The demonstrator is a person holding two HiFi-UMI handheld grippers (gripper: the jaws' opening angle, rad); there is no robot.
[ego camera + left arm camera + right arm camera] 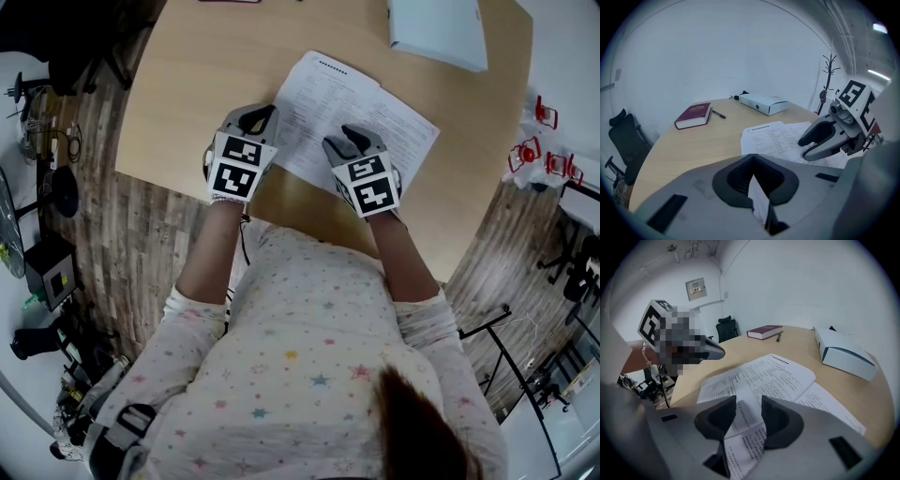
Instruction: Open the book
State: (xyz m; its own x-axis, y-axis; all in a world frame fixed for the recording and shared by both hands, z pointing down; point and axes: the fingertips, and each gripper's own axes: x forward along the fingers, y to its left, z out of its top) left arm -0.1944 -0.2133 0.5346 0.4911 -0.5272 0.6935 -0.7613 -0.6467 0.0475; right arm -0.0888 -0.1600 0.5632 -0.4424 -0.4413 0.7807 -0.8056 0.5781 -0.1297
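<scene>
Maroon book beside pen | white box beyond booklet

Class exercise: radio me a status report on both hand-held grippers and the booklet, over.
Left hand-held gripper shut on a page edge. Right hand-held gripper open, page between its jaws. Booklet lies open on table. Nothing in the way.

Likely an office, round wooden table, desk chair, coat stand
</scene>
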